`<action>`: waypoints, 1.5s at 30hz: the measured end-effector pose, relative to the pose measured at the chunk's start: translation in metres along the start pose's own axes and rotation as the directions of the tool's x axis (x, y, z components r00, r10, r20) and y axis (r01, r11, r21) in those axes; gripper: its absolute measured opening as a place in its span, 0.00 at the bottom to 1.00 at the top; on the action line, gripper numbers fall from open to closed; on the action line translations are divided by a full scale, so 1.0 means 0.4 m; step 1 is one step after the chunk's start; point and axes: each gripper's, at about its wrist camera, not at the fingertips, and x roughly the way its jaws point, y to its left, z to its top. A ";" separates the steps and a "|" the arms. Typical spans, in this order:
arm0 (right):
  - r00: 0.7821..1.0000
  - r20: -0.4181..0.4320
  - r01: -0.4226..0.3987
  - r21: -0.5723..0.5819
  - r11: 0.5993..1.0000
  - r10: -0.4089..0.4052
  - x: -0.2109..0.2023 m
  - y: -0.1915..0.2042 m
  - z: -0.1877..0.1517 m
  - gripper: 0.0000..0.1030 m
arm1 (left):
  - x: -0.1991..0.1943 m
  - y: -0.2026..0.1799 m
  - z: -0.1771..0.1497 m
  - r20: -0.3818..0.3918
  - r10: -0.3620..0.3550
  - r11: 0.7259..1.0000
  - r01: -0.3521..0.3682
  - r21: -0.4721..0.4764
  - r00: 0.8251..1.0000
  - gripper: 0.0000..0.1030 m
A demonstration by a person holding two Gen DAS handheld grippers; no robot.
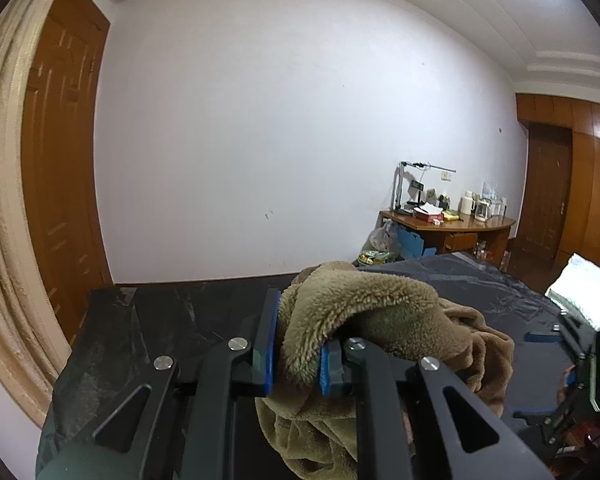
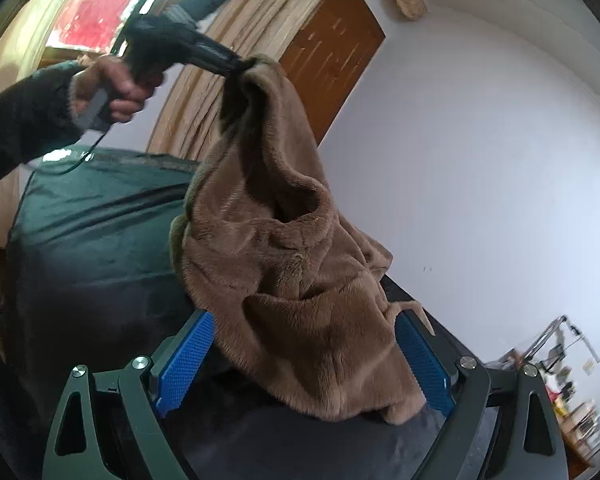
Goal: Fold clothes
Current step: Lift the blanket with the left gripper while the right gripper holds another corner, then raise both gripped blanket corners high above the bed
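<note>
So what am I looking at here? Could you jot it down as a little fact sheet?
Setting: a bedroom with a white wall and a wooden door
Work surface: dark cover
Garment: brown fleece garment, unfolded, hanging bunched
Left gripper: shut on a fold of the garment, lifting it
Right gripper: open, its blue pads either side of the garment's lower part
Person: a hand in a dark sleeve holds the left gripper's handle
Background: a cluttered wooden desk
</note>
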 end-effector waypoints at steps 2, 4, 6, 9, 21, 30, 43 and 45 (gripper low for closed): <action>1.000 -0.012 -0.020 0.027 0.999 0.020 0.033 -0.026 0.008 0.91 | -0.007 0.019 -0.004 0.001 0.007 1.000 -0.007 -0.024 1.000 0.18; 0.999 -0.027 -0.032 0.056 0.998 0.033 0.069 -0.055 0.014 0.91 | -0.013 0.038 -0.011 -0.001 0.020 0.999 -0.020 -0.050 1.000 0.18; 0.998 -0.047 -0.028 0.105 0.994 0.034 0.104 -0.096 0.017 0.91 | -0.015 0.063 -0.022 -0.005 0.031 0.996 -0.032 -0.082 0.999 0.18; 0.990 -0.131 0.073 0.210 0.975 -0.046 0.154 -0.170 0.001 0.91 | -0.014 0.100 -0.049 -0.021 0.047 0.990 -0.049 -0.131 0.999 0.18; 0.994 -0.112 0.023 0.291 0.956 0.010 0.034 -0.208 -0.070 0.91 | 0.039 0.159 -0.117 -0.093 0.027 0.971 -0.049 -0.234 0.995 0.18; 0.987 -0.103 -0.123 0.035 0.992 0.126 0.154 -0.161 0.039 0.90 | 0.033 0.159 -0.133 -0.102 0.030 0.970 -0.054 -0.239 0.994 0.18; 0.866 -0.227 -0.448 0.045 0.893 0.446 0.190 -0.172 0.001 0.67 | 0.084 0.214 -0.169 -0.159 0.046 0.959 -0.088 -0.268 0.986 0.21; 0.854 -0.262 -0.462 0.015 0.887 0.450 0.189 -0.153 -0.007 0.66 | 0.093 0.220 -0.174 -0.166 0.046 0.957 -0.091 -0.274 0.985 0.21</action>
